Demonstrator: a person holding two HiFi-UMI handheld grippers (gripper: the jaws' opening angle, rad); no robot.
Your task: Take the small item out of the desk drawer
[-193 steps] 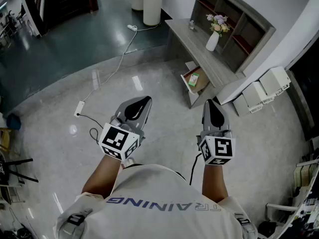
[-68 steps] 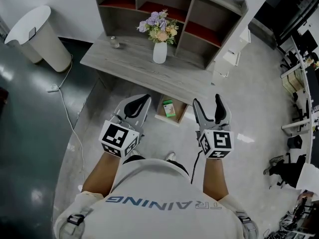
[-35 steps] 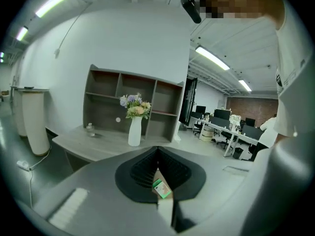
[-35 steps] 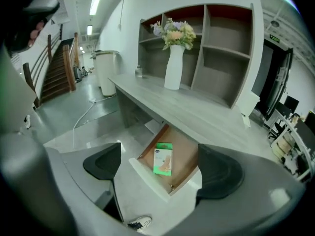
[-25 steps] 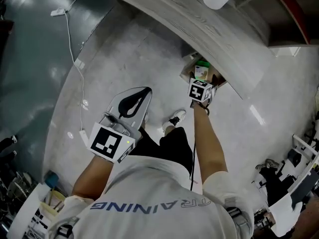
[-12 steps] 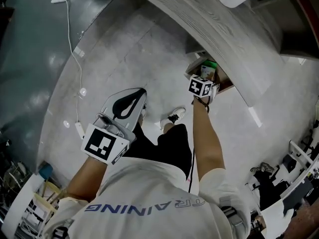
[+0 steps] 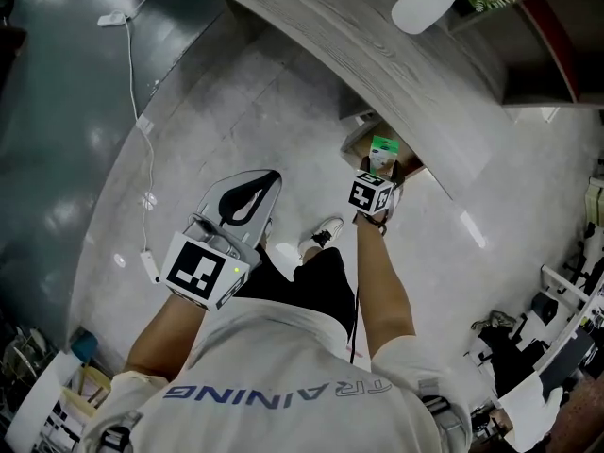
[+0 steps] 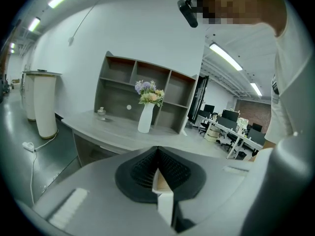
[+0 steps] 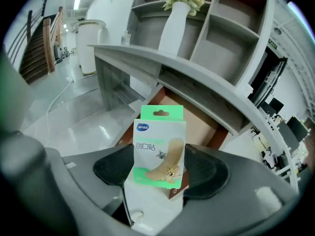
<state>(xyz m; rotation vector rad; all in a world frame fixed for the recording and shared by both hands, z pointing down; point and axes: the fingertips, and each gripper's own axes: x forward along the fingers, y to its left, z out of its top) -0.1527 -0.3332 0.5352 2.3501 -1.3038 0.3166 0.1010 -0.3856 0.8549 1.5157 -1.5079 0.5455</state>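
Note:
A small green and white plaster box [image 9: 160, 151] stands upright between the pads of my right gripper [image 9: 160, 167]. Its jaws are closing, and the pads touch both sides of the box. Behind it lies the brown bottom of the open desk drawer [image 9: 199, 124]. In the head view the right gripper [image 7: 380, 170] reaches to the drawer [image 7: 358, 140] under the grey desk [image 7: 377, 55], with the box [image 7: 384, 146] at its tip. My left gripper [image 7: 268, 179] hangs back at the left, shut and empty [image 8: 157, 150].
A white vase [image 7: 425, 3] with flowers stands on the desk, with a shelf unit [image 9: 231, 33] behind it. A white cable and power strip [image 7: 142, 125] lie on the shiny floor at the left. The person's shoe [image 7: 326, 232] is just below the drawer.
The right gripper has drawn back a little from the drawer towards the person, with the box between its jaws. The left gripper has hardly moved.

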